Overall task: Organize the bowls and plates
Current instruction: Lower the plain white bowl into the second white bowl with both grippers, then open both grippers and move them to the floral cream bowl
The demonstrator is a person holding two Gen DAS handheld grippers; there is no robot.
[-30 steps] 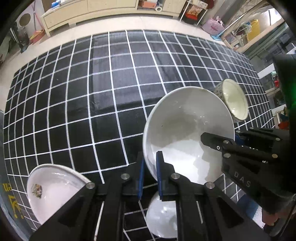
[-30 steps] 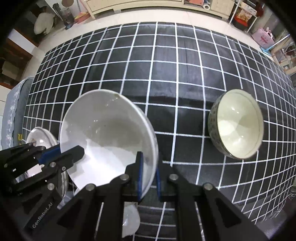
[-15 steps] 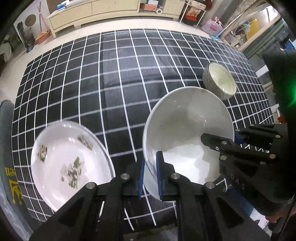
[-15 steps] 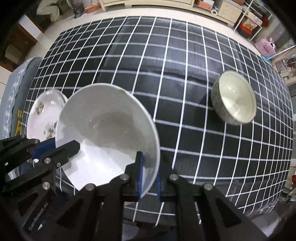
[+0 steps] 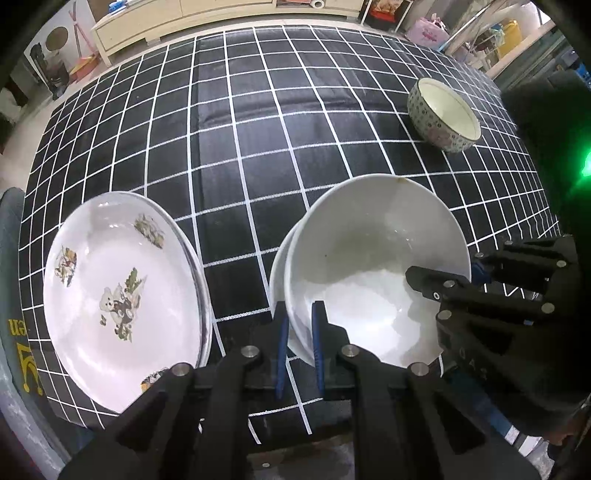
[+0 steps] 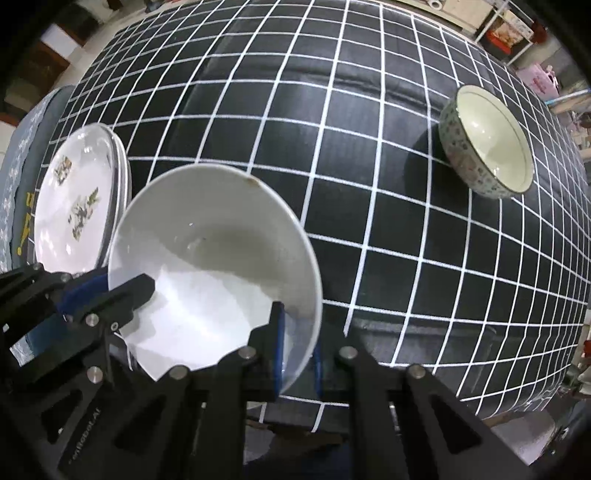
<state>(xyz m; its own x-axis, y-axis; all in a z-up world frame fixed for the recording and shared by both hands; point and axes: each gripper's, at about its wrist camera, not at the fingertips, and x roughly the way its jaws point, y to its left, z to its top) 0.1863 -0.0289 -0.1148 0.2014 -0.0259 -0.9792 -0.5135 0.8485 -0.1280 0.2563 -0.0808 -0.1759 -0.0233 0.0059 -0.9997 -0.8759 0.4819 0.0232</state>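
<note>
Both grippers hold one large white bowl [image 5: 373,273] above the near edge of the black checked table [image 5: 258,122]. My left gripper [image 5: 298,347] is shut on its left rim; a second white rim shows just behind the bowl. My right gripper [image 6: 298,347] is shut on the bowl's right rim [image 6: 221,266]. The right gripper's fingers [image 5: 436,284] reach in from the right in the left wrist view. A white plate with bear pictures [image 5: 122,295] lies at the table's near left, stacked on another plate [image 6: 74,199]. A small patterned bowl [image 5: 443,114] stands far right [image 6: 487,147].
A grey chair or cushion edge [image 5: 14,332] sits left of the table. A cream cabinet [image 5: 221,11] runs along the far wall, with shelves and bags at the right [image 5: 480,33]. The floor shows below the table's near edge [image 6: 517,443].
Both grippers have risen and pulled back with the white bowl. The table looks farther away, and the bear plate and the patterned bowl are in fuller view.
</note>
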